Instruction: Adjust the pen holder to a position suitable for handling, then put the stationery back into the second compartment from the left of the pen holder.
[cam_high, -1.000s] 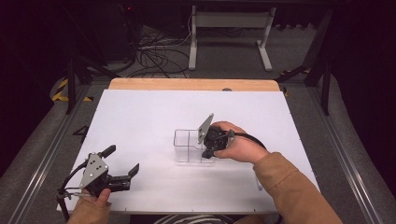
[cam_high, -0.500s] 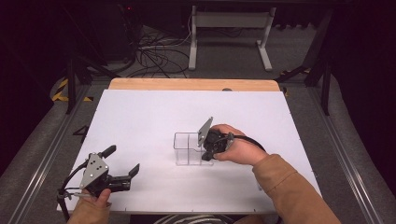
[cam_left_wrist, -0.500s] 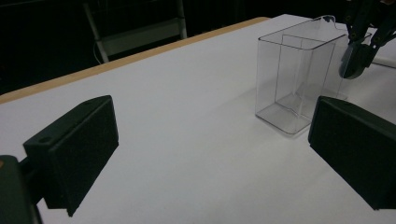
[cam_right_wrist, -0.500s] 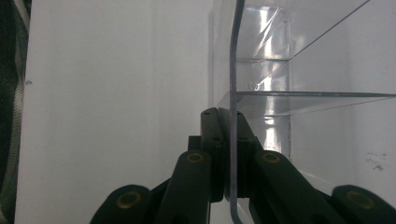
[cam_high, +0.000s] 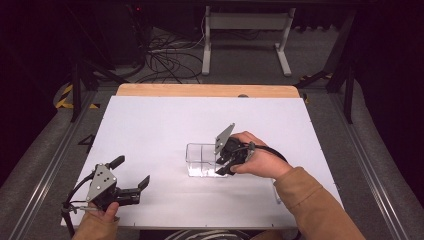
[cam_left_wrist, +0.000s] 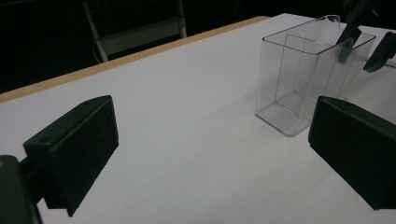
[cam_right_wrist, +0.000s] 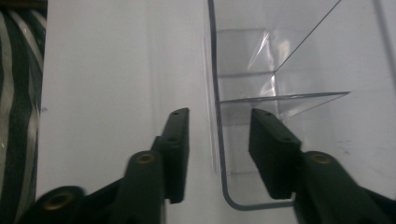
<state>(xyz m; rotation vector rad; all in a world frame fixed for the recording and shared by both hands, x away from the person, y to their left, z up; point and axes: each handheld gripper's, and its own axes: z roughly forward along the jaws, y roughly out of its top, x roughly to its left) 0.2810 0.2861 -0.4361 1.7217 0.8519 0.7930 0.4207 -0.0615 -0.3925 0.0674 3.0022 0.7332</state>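
Barely any shift in the last second: right gripper (cam_right_wrist: 218, 135) still straddling the near wall of the clear divided box (cam_high: 202, 159) at table (cam_high: 150, 130) centre, jaws spread. Close squarely on the wall, seat deeper first. Left gripper (cam_high: 131, 172) idle, jaws wide.

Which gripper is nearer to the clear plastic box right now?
The right gripper: its open jaws straddle one wall of the clear plastic box. The left gripper sits open near the table's front left corner, well apart from it.

Open white table (cam_high: 165, 125) lies around the clear box (cam_high: 200, 160), with the right gripper (cam_high: 226, 162) at its near-right wall.
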